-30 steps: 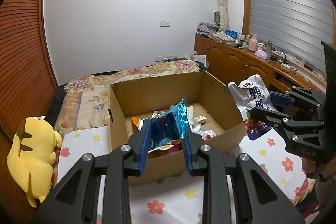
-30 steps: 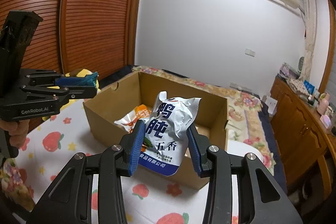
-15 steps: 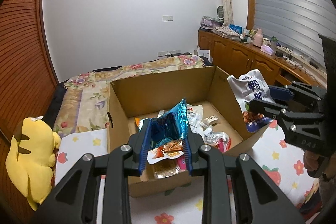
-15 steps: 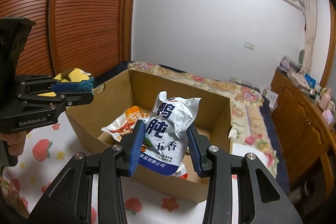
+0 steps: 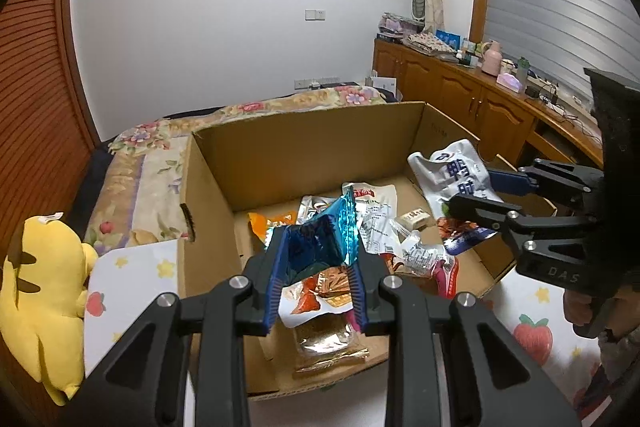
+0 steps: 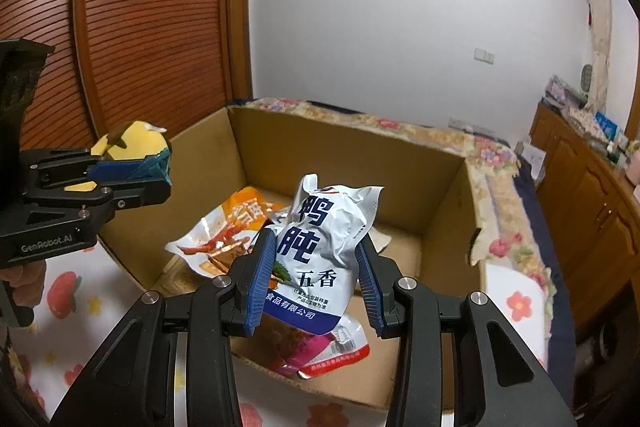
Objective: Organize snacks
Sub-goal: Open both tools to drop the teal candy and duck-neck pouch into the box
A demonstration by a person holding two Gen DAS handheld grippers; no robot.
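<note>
An open cardboard box [image 5: 320, 147] sits on a flowered cloth and holds several snack packets [image 5: 376, 223]. My left gripper [image 5: 316, 291] is shut on a shiny blue packet [image 5: 324, 239] and holds it above the box's near side. My right gripper [image 6: 316, 287] is shut on a white pouch with blue Chinese lettering [image 6: 320, 251] and holds it over the box's near edge [image 6: 400, 187]. The right gripper and its pouch [image 5: 460, 183] also show at the right of the left wrist view. The left gripper [image 6: 132, 179] shows at the left of the right wrist view.
A yellow plush toy [image 5: 40, 291] lies left of the box. A bed with a floral cover [image 5: 160, 155] lies behind it. Wooden cabinets [image 5: 480, 99] with clutter line the right wall. A slatted wooden door [image 6: 152, 27] stands at the left.
Both grippers have moved forward with their packets, from in front of the box to above its opening. The box's contents now fill more of both views.
</note>
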